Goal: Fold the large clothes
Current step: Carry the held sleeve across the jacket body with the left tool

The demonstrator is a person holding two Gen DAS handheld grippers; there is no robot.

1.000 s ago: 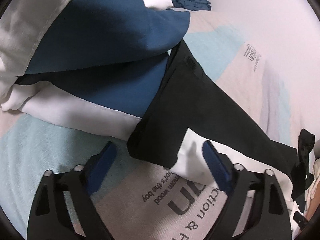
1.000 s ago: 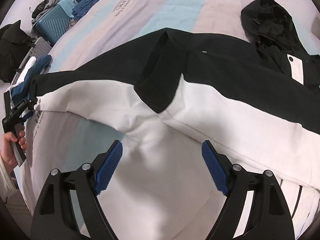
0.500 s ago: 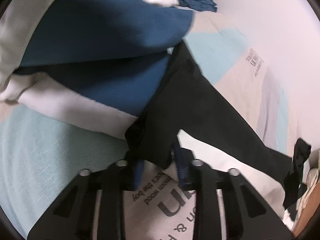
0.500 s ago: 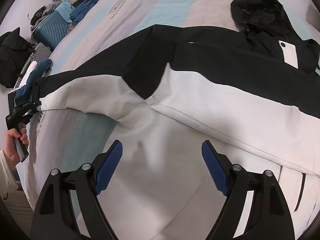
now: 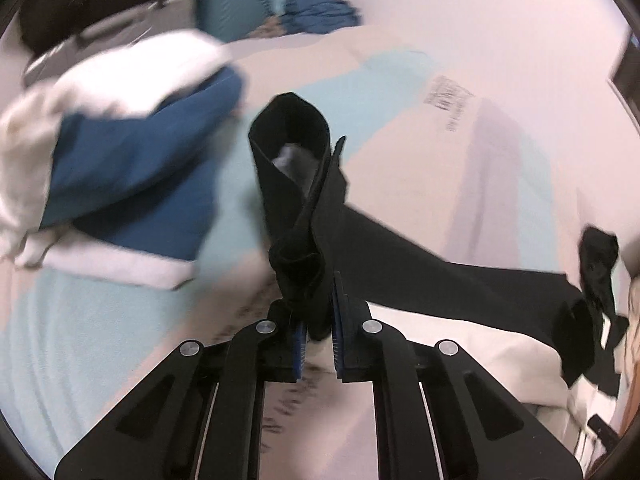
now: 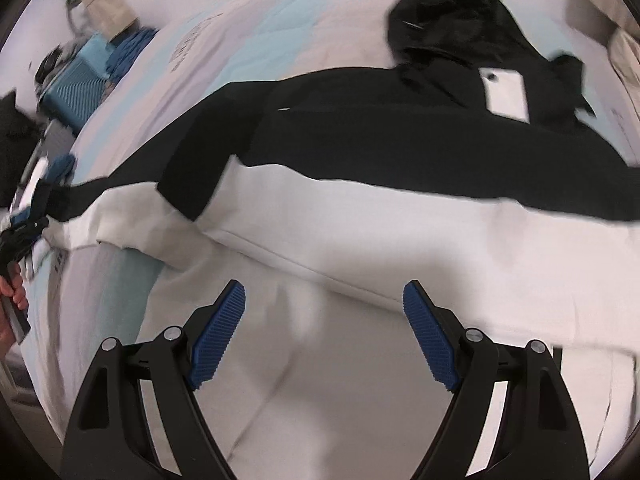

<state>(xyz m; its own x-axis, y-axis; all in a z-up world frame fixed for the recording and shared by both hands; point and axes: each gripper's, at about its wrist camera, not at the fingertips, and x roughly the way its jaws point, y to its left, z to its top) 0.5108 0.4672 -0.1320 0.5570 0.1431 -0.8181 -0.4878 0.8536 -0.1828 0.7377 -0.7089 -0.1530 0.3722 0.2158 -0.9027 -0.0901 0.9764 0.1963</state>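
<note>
A black and white hooded jacket (image 6: 400, 152) lies spread across the bed, hood (image 6: 452, 28) at the far right. My left gripper (image 5: 318, 312) has the black cuff of its sleeve (image 5: 292, 148) between its blue pads. The jaws are closing on it, and the cuff stands up open above the fingers. The sleeve trails off to the right toward the jacket body. In the right wrist view that gripper (image 6: 28, 232) shows at the far left edge, held by a hand (image 6: 10, 288). My right gripper (image 6: 324, 320) hovers open over the white lower part of the jacket, nothing between its fingers.
A crumpled blue and white garment (image 5: 132, 184) lies to the left of the held cuff. The bed has a pastel striped sheet (image 5: 400, 92) with printed text. A teal suitcase (image 6: 76, 88) and folded blue clothes (image 5: 320, 16) sit beyond the bed's far corner.
My left gripper went from wide open to shut around the sleeve cuff and raised it off the sheet. The right gripper stayed open and drifted over the jacket's white panel.
</note>
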